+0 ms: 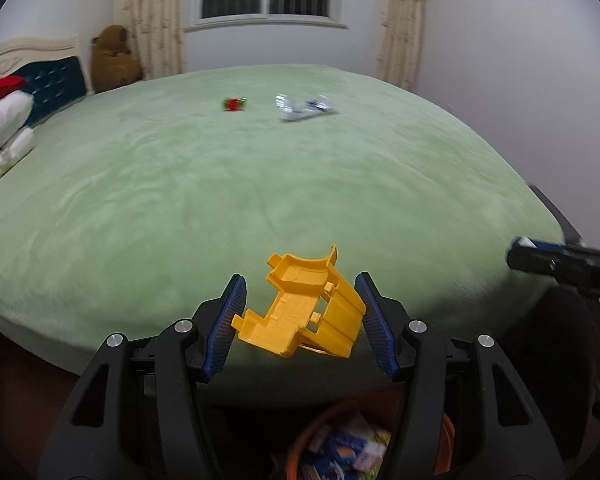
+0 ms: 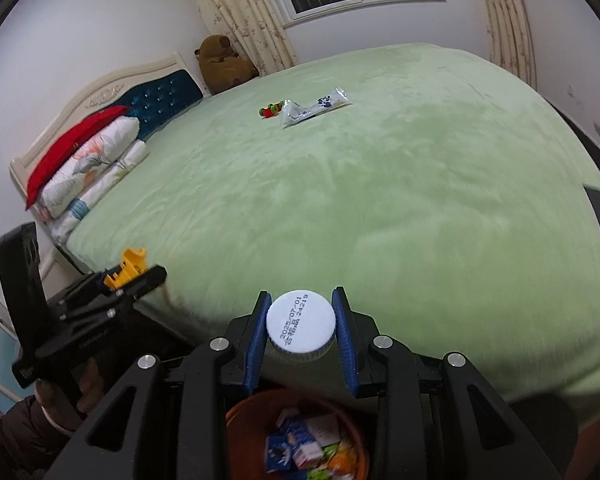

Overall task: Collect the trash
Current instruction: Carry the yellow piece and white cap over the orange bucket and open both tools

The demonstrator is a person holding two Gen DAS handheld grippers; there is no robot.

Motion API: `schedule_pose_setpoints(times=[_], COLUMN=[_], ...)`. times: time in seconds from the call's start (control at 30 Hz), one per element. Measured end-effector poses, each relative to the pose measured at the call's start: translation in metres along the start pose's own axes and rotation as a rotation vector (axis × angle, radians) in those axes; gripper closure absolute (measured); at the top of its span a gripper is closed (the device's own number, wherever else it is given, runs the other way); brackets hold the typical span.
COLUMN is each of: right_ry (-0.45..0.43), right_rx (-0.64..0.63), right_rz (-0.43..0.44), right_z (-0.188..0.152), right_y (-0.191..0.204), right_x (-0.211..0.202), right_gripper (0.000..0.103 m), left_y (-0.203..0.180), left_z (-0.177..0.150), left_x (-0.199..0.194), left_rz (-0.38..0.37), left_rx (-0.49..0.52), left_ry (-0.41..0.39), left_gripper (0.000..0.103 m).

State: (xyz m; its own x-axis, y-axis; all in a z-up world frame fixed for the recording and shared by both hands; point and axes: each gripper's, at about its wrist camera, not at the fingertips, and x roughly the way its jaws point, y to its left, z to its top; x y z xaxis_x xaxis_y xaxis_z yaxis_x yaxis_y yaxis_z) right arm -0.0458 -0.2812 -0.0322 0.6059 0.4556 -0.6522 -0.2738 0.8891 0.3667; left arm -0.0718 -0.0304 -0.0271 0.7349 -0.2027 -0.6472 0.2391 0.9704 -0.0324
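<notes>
The left gripper [image 1: 300, 312] pinches a yellow plastic piece [image 1: 304, 312] between its blue pads, above the near edge of the green bed [image 1: 260, 184]. The right gripper [image 2: 301, 326] clamps a white bottle cap [image 2: 301, 326] with a printed date. An orange bin [image 2: 240, 412] of wrappers sits at six o'clock below both grippers; a clear wrapper [image 2: 314, 106] and a red-green scrap [image 2: 270, 111] lie far off at twelve o'clock.

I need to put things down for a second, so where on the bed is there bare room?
Most of the green bedspread is bare: the whole near half, from the folded bedding by the headboard across to the far side. The only clutter is mid-bed toward the window, where a clear wrapper and a small red-and-green item lie close together.
</notes>
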Motion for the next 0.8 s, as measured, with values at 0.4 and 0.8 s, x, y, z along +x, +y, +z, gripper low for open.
schedule_pose_setpoints(times=[0.4,0.8], right_ry=[0.227,0.409], right_rx=[-0.101,-0.152], right_rz=[0.06,0.04], right_z=[-0.074,-0.105], right_y=[0.014,0.022], right_x=[0.007,0.05], right_gripper=[0.071,0.039], left_y=[-0.029,-0.044], left_z=[-0.067,-0.1], left_x=[0.017,0.056], left_rz=[-0.051,-0.076], left_rx=[0.112,0.168], left_ry=[0.3,0.54], left_gripper=[0.047,0.026])
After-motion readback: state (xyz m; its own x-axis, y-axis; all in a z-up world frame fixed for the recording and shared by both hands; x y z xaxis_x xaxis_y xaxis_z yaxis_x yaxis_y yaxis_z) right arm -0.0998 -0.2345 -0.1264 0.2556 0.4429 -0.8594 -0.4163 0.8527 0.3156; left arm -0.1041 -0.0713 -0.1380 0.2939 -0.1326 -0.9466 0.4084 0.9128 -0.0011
